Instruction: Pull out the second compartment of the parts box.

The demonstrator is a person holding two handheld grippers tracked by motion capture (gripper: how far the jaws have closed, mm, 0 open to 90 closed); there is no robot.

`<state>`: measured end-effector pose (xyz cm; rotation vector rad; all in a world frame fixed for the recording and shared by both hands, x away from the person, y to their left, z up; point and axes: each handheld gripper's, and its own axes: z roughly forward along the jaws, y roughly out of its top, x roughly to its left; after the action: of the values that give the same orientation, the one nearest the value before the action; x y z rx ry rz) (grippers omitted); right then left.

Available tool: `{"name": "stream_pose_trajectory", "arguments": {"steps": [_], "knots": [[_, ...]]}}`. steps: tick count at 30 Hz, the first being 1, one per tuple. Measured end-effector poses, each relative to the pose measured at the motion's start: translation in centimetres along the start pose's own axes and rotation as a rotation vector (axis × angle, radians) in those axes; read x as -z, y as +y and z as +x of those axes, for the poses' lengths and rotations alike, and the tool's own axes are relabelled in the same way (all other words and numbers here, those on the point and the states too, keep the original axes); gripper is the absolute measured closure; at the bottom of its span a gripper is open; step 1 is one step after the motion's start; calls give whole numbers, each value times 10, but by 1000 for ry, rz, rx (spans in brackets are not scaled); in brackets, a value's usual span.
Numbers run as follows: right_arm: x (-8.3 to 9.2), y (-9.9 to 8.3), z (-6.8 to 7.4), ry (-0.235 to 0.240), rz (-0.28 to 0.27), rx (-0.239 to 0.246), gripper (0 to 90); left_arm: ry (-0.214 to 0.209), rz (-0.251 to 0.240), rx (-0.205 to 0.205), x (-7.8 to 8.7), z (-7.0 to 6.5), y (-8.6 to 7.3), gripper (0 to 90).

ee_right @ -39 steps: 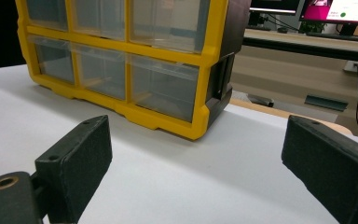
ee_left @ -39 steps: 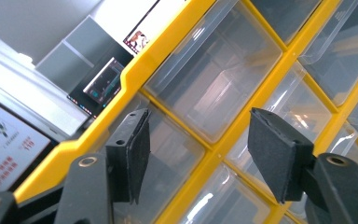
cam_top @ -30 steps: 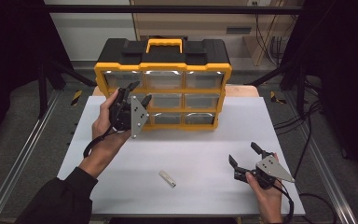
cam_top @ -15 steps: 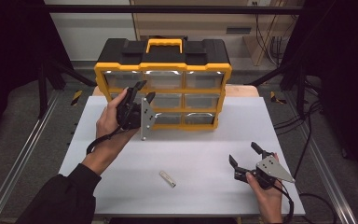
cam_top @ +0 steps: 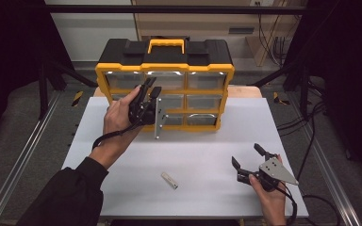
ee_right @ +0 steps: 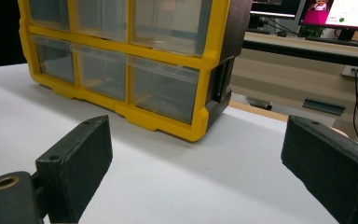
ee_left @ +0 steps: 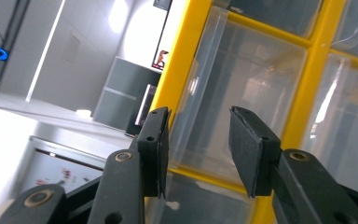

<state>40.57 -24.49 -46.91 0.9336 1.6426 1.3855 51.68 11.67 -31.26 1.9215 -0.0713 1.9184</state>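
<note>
Left gripper (cam_top: 150,89) is up at the front of the yellow-and-black drawer organizer (cam_top: 165,70), which stands at the far side of the white table (cam_top: 207,155). Its jaws point at the left column of clear drawers (ee_left: 233,98), middle row as far as can be told. Jaws partly open and have just been closing; a drawer front sits right ahead in the gap, pads not pressing on it. Right gripper (cam_top: 250,157) rests low at the table's near right, jaws wide apart, holding nothing, well apart from the organizer. A small pale stick (cam_top: 169,180) lies near the front edge.
</note>
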Motion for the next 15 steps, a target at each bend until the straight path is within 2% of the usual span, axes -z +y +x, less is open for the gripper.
{"name": "stream_pose_trajectory", "arguments": {"steps": [6,12,15], "knots": [[-1,0,0,3,2,2,88,4,18,-65,-9,2,0,596],[0,0,0,2,0,1,88,13,25,-90,-15,4,-2,613],[0,0,0,2,2,1,88,19,24,-145,-16,1,-1,622]]}}
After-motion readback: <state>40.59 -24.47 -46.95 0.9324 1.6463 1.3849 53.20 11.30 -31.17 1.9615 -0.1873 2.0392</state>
